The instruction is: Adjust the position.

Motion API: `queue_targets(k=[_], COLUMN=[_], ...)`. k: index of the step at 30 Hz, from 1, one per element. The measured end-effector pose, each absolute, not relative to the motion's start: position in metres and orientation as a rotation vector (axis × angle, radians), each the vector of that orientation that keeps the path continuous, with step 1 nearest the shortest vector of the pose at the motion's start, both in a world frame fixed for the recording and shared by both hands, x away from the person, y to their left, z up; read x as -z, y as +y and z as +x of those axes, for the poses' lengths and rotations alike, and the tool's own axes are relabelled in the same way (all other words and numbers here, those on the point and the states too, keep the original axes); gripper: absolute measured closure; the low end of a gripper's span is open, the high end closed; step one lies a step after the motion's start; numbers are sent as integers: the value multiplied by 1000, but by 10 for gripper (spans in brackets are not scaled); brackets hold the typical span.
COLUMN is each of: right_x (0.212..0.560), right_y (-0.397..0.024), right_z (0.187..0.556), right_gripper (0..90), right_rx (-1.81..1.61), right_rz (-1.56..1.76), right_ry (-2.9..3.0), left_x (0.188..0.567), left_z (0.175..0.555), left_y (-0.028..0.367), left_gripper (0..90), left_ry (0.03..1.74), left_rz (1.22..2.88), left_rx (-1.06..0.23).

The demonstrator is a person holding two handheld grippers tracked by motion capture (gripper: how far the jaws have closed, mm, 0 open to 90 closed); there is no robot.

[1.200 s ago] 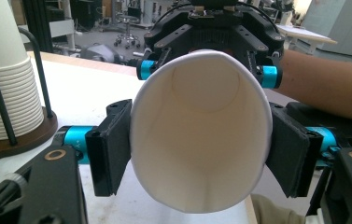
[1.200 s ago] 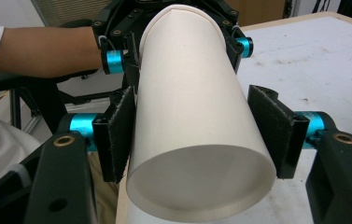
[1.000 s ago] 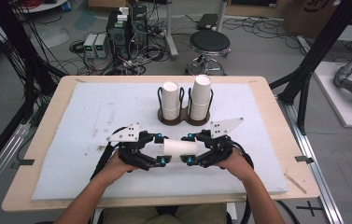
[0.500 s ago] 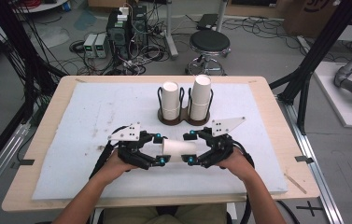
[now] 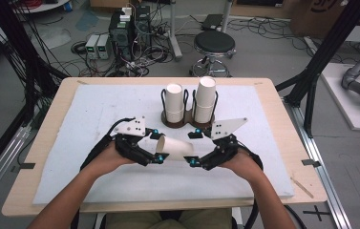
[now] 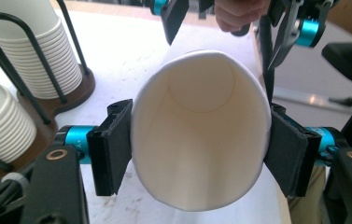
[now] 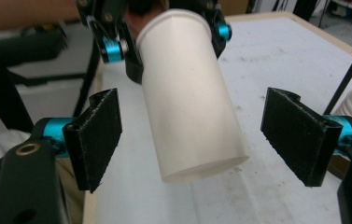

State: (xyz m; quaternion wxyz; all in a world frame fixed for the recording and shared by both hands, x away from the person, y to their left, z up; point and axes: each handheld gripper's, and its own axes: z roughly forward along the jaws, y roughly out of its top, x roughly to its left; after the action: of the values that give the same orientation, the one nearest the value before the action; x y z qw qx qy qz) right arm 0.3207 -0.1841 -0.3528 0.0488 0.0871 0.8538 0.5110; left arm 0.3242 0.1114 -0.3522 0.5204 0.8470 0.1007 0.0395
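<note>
While the left gripper (image 5: 157,149) clamps the paper cup (image 5: 176,148), the right gripper's (image 5: 194,149) jaws have just opened off it — cup rack (image 5: 187,119) just behind.

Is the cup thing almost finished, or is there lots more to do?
Done so far: one cup is out on its own, away from the two stacks in the rack. In hand: the left gripper squeezes it near the rim, lifted off the mat; the right gripper has just been opening, its fingers off the cup. Left: probably putting the cup somewhere. Where, I can't tell.
</note>
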Motion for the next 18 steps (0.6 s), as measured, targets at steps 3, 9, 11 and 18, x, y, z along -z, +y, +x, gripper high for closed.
queue_targets(k=[3, 9, 11, 18], right_x=[352, 346, 343, 341], right_y=[-179, -166, -160, -149], right_z=[322, 324, 325, 327], right_gripper=[211, 211, 211, 211], right_rx=[-1501, -1358, -1296, -1190], right_rz=[241, 185, 162, 120], right_ry=[2624, 2664, 2676, 2703], left_x=[344, 331, 327, 320], left_z=[326, 330, 331, 333], left_y=[109, 103, 100, 91], left_gripper=[312, 312, 312, 312], left_ry=[232, 220, 216, 197], left_rz=[2083, 2166, 2186, 2263], left_rx=[-109, -118, -120, -135])
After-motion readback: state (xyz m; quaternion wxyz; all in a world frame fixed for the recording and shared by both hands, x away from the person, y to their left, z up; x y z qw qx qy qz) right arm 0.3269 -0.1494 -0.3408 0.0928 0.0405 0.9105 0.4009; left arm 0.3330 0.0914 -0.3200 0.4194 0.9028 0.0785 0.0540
